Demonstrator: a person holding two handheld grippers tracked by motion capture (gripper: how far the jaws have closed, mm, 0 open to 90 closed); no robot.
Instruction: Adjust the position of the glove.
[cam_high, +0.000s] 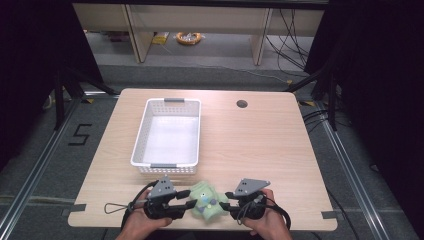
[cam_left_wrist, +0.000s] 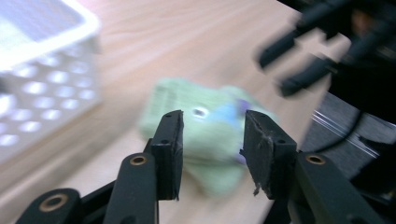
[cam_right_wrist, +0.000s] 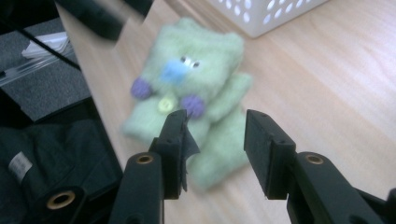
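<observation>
A wooden table (cam_high: 260, 145) bears a white basket (cam_high: 170, 131) at centre-left. At the bottom centre lies a fuzzy pale-green plush toy (cam_high: 204, 200), blue-nosed with purple paws. The left gripper (cam_high: 186, 205) and right gripper (cam_high: 225, 206) flank it, jaws part-open, holding nothing.

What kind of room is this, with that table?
Probably a lab or recording workspace, not a home: a bare wooden table stands between dark curtains, loose cables trail across the floor behind it, and metal rails flank it.
</observation>
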